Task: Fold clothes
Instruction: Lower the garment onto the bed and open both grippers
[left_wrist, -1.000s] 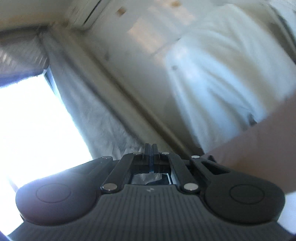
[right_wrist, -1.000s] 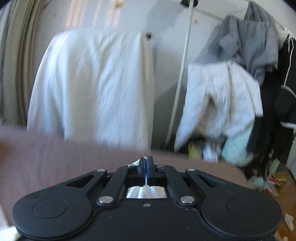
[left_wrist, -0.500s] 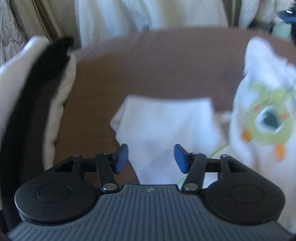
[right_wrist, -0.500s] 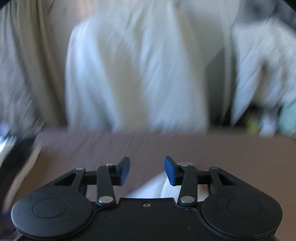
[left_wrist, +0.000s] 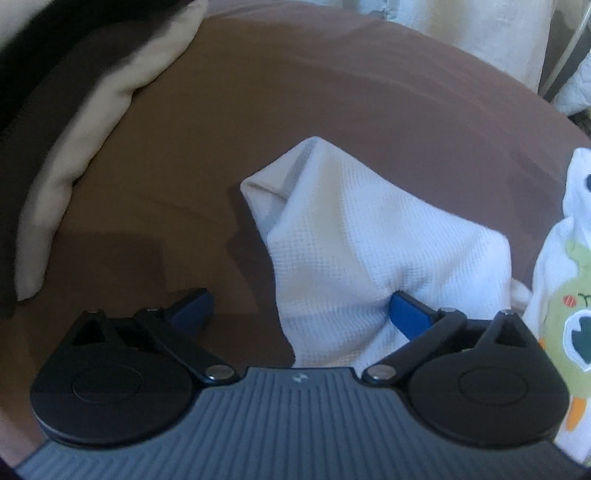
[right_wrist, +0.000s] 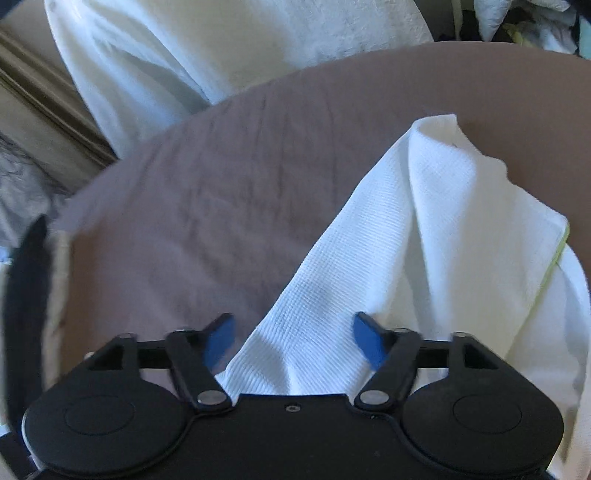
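Note:
A white waffle-knit garment (left_wrist: 373, 236) lies crumpled on the brown bed sheet (left_wrist: 295, 92). My left gripper (left_wrist: 301, 312) hangs just over its near edge, jaws opening wide; the right blue pad (left_wrist: 408, 314) touches the cloth, the left one stands over bare sheet. In the right wrist view the same white garment (right_wrist: 424, 229) stretches away to the right. My right gripper (right_wrist: 293, 339) is low over its near corner, jaws opening, cloth between the pads but not pinched. A white piece with a green cartoon print (left_wrist: 561, 314) lies at the left view's right edge.
A cream and dark brown pillow (left_wrist: 74, 129) lies along the left of the bed. White fabric (right_wrist: 221, 55) hangs beyond the far edge of the bed, with a heap of clothes (right_wrist: 517, 18) at the top right.
Both grippers have swung down from facing the room to facing the bed and have gone from shut to wide open. The white garment now lies right under both.

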